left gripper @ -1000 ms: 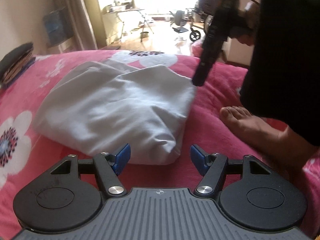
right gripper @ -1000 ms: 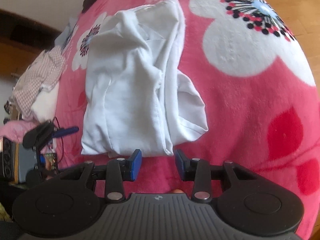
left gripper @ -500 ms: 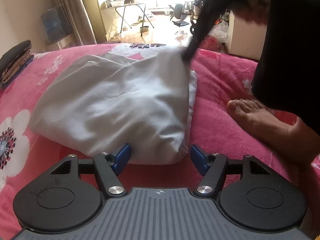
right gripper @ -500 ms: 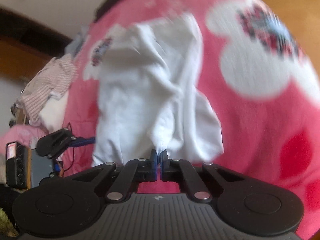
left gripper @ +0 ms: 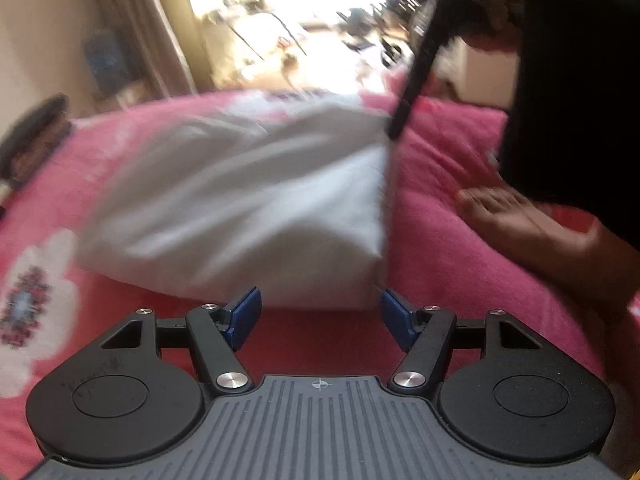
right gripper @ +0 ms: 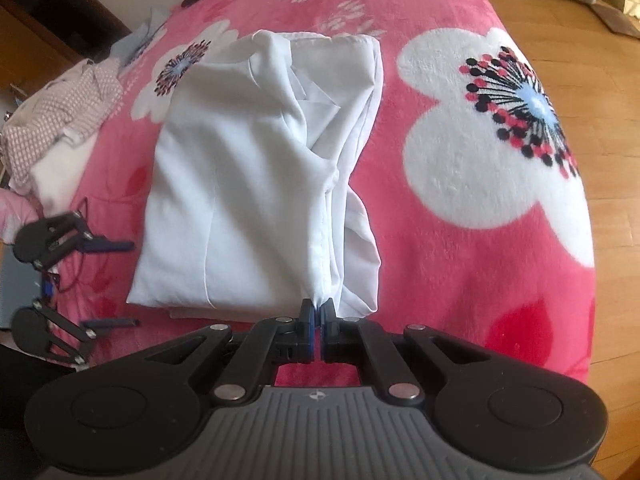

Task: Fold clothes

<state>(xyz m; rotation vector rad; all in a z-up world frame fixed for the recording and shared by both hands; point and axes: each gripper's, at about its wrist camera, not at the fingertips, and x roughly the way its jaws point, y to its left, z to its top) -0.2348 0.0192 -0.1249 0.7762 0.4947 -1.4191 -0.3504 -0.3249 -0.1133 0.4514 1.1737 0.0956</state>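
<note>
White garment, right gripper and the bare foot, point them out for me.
white garment (right gripper: pixel 240 200), right wrist view, flat folded front.
right gripper (right gripper: pixel 317 311), right wrist view, between its fingertips.
bare foot (left gripper: pixel 520 220), left wrist view, top.

A folded garment (right gripper: pixel 256 184) is lying on a flowered blanket (right gripper: pixel 460 240), with a heap of patterned clothes (right gripper: pixel 60 120) sitting well to its left in the right wrist view and a bare foot (left gripper: pixel 528 220) resting on the blanket beside it.
</note>
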